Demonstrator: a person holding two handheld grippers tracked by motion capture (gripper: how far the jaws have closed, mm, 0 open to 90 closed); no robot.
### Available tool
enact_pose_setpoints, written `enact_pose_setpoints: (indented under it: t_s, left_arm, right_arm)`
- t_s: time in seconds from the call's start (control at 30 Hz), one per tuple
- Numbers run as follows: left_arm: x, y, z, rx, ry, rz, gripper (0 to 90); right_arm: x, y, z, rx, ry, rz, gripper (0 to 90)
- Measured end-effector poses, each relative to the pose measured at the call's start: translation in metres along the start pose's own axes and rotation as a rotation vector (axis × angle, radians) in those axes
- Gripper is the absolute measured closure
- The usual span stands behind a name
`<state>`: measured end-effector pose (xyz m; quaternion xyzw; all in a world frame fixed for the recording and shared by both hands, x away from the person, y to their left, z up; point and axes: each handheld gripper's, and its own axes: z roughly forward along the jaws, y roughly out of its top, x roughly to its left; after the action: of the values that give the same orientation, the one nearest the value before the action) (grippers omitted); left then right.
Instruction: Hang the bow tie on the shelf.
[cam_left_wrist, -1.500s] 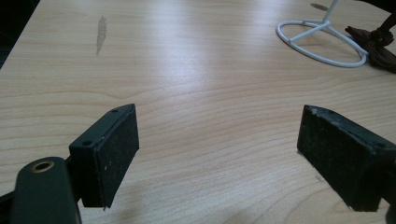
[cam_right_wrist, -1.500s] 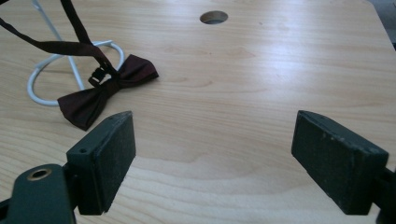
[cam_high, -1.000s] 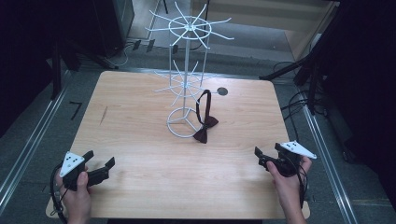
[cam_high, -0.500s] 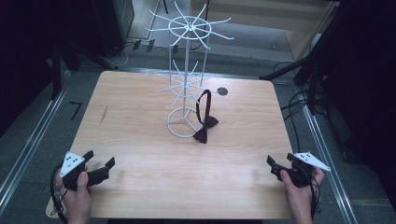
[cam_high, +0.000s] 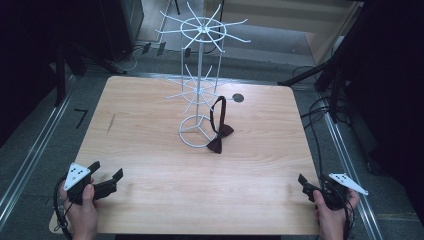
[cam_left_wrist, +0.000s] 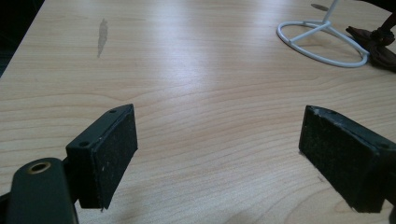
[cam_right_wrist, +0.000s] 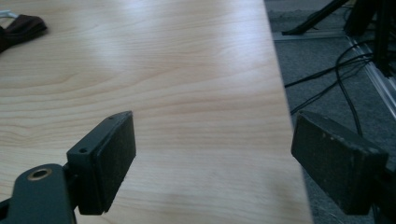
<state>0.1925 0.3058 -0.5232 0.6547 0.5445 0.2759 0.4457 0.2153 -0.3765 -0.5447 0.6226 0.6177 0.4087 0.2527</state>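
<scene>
A: Where's the bow tie (cam_high: 219, 135)?

B: Mid-counter, its dark brown bow lying on the wood against the ring base of the wire rack (cam_high: 199, 85), its black strap looped up over one of the rack's lower prongs. Both tongs are well apart from it, at the near corners.

A: And the tongs?

B: The left tongs (cam_high: 106, 176) hang low at the near left corner, jaws spread wide, nothing between them. The right tongs (cam_high: 309, 187) sit at the near right edge, also gaping and empty.

A: What do the close views add?

B: The left gripper view shows the rough black pads (cam_left_wrist: 116, 161), the counter's (cam_high: 150, 130) pale wood grain with a grey smear, and the rack's white base ring. The right gripper view shows one jaw over the wood and the other out past the counter's edge, above grey floor (cam_right_wrist: 336, 56) and cables (cam_right_wrist: 345, 70). The high view alone shows the rack's spoked top tier.
</scene>
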Motion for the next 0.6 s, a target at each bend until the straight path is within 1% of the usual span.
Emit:
enact_pose_setpoints:
  t_s: [0.03, 0.1, 0.13, 0.17, 0.23, 0.27, 0.3, 0.33, 0.37, 0.43, 0.47, 0.5, 0.53, 0.57, 0.6]
  left_arm:
    - [0.0, 0.0, 0.0, 0.0, 0.001, 0.0, 12.3]
    - [0.0, 0.0, 0.0, 0.0, 0.001, -0.001, 12.3]
    - [0.0, 0.0, 0.0, 0.0, 0.002, 0.0, 12.3]
    - [0.0, 0.0, 0.0, 0.0, 0.002, 0.0, 12.3]
    - [0.0, 0.0, 0.0, 0.001, 0.005, 0.001, 12.2]
    - [0.0, 0.0, 0.0, 0.002, 0.006, 0.002, 12.3]
    - [-0.001, 0.0, 0.0, 0.0, 0.006, 0.003, 12.3]
    - [-0.001, 0.0, 0.0, 0.0, 0.006, 0.003, 12.2]
    - [-0.001, 0.0, 0.0, 0.001, 0.007, 0.003, 12.2]
    - [-0.001, 0.0, 0.001, 0.001, 0.007, 0.003, 12.2]
    - [-0.001, 0.0, 0.001, 0.002, 0.008, 0.003, 12.2]
    - [-0.001, 0.0, 0.001, 0.002, 0.008, 0.003, 12.1]
    - [-0.001, 0.0, 0.001, 0.002, 0.008, 0.003, 12.1]
    - [-0.001, 0.0, 0.001, 0.002, 0.008, 0.003, 12.1]
    - [-0.001, 0.0, 0.001, 0.002, 0.007, 0.004, 12.2]
  right_arm:
    - [-0.005, -0.003, -0.003, 0.0, -0.007, 0.008, 14.6]
    - [-0.007, -0.005, -0.005, 0.003, -0.008, 0.008, 14.6]
    - [-0.011, -0.007, -0.009, 0.003, -0.014, -0.012, 14.5]
    - [-0.014, -0.008, -0.011, 0.006, -0.016, -0.013, 14.6]
    - [-0.016, -0.01, -0.012, 0.006, -0.016, -0.006, 14.5]
    - [-0.019, -0.013, -0.014, 0.005, -0.022, -0.003, 14.6]
    - [-0.024, -0.016, -0.018, 0.005, -0.02, 0.028, 15.3]
    - [-0.024, -0.016, -0.018, 0.005, -0.02, 0.028, 15.3]
    - [-0.026, -0.019, -0.022, -0.014, -0.013, 0.038, 14.9]
    - [-0.027, -0.02, -0.024, -0.023, -0.013, 0.051, 15.1]
    - [-0.027, -0.02, -0.025, -0.035, -0.025, 0.054, 15.8]
    - [-0.027, -0.02, -0.025, -0.035, -0.025, 0.054, 15.8]
    - [-0.026, -0.021, -0.026, -0.048, -0.032, 0.064, 16.5]
    - [-0.026, -0.021, -0.026, -0.06, -0.025, 0.096, 16.6]
    - [-0.024, -0.021, -0.026, -0.057, -0.017, 0.105, 16.5]
